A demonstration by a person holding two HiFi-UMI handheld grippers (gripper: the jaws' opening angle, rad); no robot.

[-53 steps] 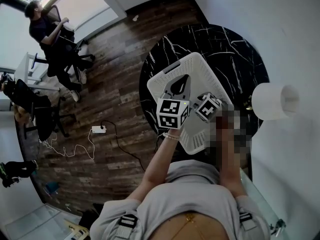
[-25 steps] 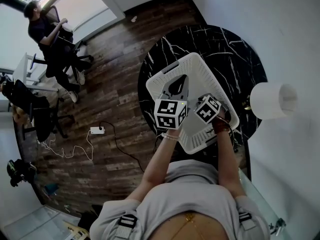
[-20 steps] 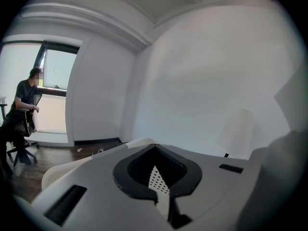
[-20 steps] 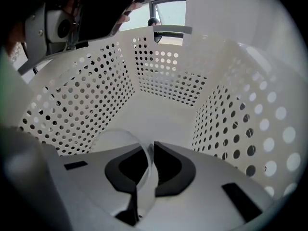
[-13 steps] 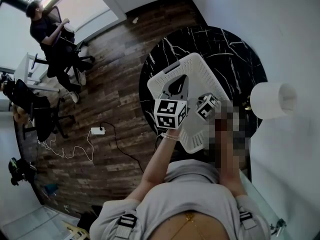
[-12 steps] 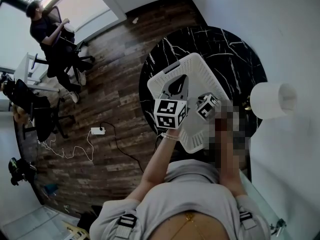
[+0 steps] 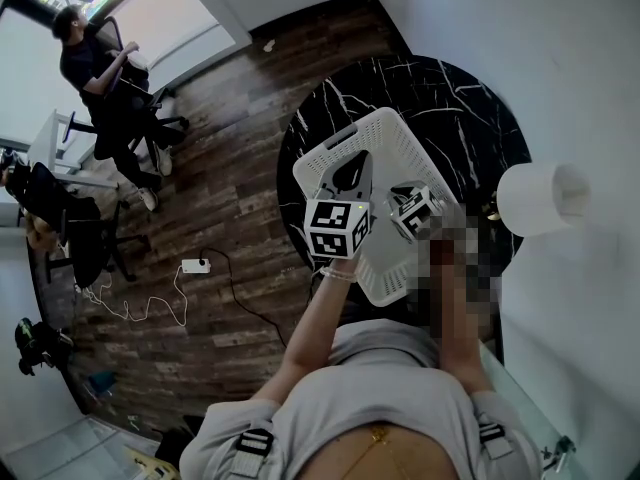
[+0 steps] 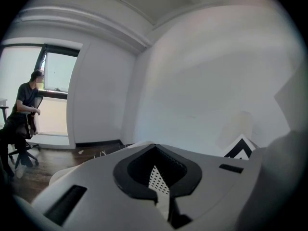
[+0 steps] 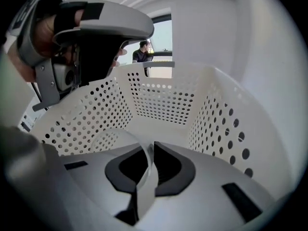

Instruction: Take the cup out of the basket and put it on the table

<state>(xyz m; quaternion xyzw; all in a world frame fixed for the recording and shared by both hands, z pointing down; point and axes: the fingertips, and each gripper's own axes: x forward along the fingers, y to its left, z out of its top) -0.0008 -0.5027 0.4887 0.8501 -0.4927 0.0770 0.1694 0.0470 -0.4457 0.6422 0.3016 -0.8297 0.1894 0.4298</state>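
Raised slightly since earlier frame: right tool [image 9: 146, 171], jaws just closed, pinching wall of clear cup [image 9: 126, 139]; cup still inside basket [image 9: 163, 97] on table [image 7: 470, 108]. Meanwhile left tool [image 8: 156, 179] clamps basket wall, likely steadying it for lift-out.

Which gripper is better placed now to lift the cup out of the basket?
Right. The right gripper pinches the clear plastic cup by its wall, inside the white perforated plastic basket; the left gripper clamps that basket's wall.
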